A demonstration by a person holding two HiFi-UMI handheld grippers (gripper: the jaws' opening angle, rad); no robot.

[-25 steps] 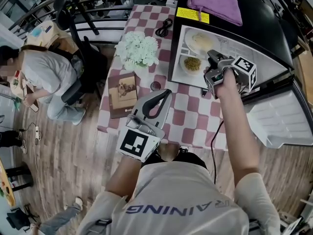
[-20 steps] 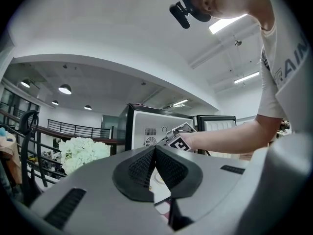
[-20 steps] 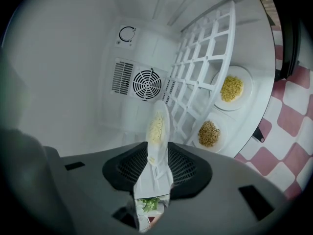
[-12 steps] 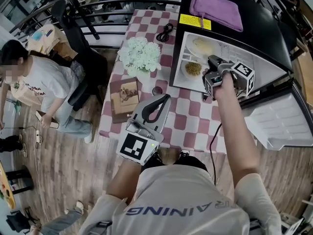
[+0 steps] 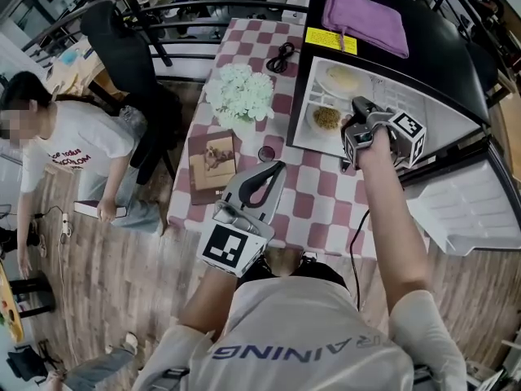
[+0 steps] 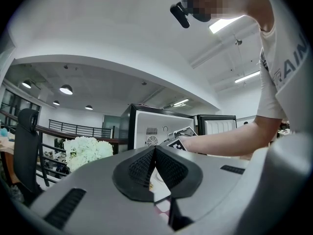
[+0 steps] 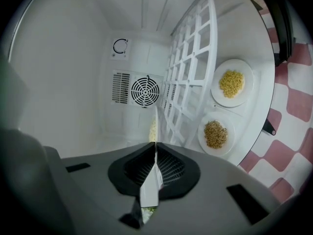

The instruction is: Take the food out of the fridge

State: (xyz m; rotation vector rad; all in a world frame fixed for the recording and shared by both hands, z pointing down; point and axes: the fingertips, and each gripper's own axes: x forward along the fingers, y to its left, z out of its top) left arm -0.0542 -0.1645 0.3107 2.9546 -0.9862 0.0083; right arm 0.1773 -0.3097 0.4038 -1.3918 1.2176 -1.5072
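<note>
1. At the far left of the head view, a person (image 5: 73,149) stands on the wood floor (image 5: 106,283) by a black chair (image 5: 122,47). Open floor lies between them and the table's left edge.
2. The table (image 5: 317,202) wears a checked cloth. White flowers (image 5: 240,94), a brown book (image 5: 212,160), a small dark round thing (image 5: 264,153) and a black cable (image 5: 281,55) fill its left and far parts, while the squares toward the near edge are bare.
3. The left gripper (image 5: 279,168) hangs over the table's near left part, jaws together at the tips with nothing between them.
4. The fridge (image 5: 456,63) stands open at the table's right, a purple cloth (image 5: 366,19) on its black top.
5. The right gripper (image 5: 358,108) reaches past the fridge's front edge. Its jaws have just been closing and now pinch the rim of a plate (image 7: 155,121), seen edge-on with pale yellow food, beside the white wire shelf (image 7: 190,77).
6. Below that shelf, two more plates (image 5: 342,78) of food lie apart, just inside the fridge's lip.
7. The white-lined door (image 5: 464,202) is swung wide at the right.
8. The print on the yellow label (image 5: 331,39) is too small to read, as is the red print on the person's shirt. The wearer's shirt (image 5: 301,349) shows "AINING".
</note>
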